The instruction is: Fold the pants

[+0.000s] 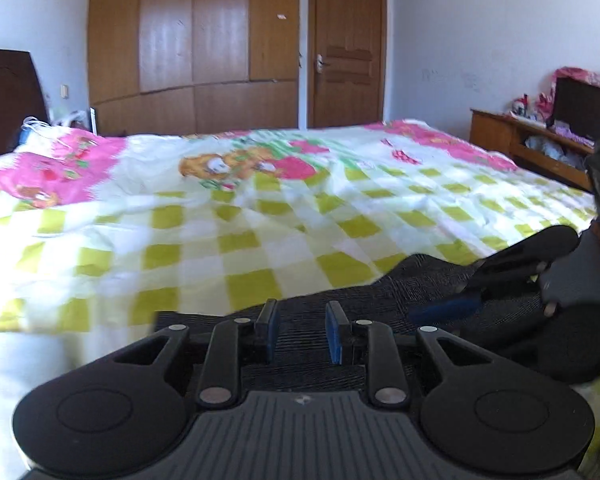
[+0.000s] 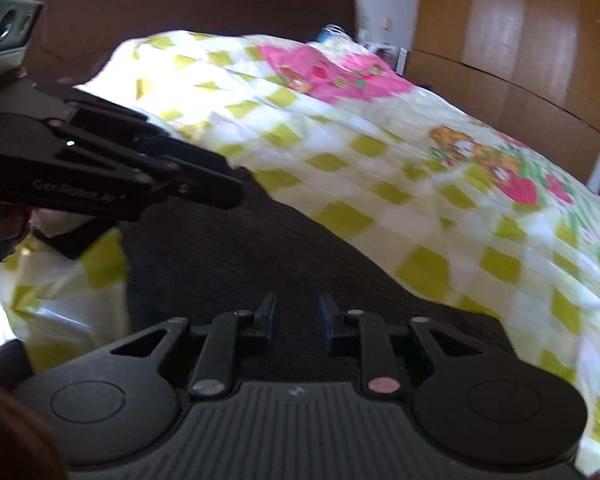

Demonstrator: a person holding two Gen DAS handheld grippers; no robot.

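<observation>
Dark pants (image 2: 228, 264) lie on the bed (image 1: 260, 216). Left gripper (image 1: 302, 330) and right gripper (image 2: 296, 322): jaws slightly spread, gripping nothing, pants at 12 o'clock beneath.

Checked yellow-green bedspread (image 1: 260, 232) with pink bear print covers bed; wooden wardrobe (image 1: 192, 44), door (image 1: 346, 52) behind; cluttered bedside cabinet (image 1: 528, 144) right.

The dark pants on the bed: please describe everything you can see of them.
The pants are black or very dark grey, of a soft fabric with a fine ribbed texture. They lie flat near the edge of the bed, on the checked sheet. Both grippers hang over them, jaws parted with nothing between; whether either touches the cloth cannot be told. Waistband and leg ends are not distinguishable.
</observation>
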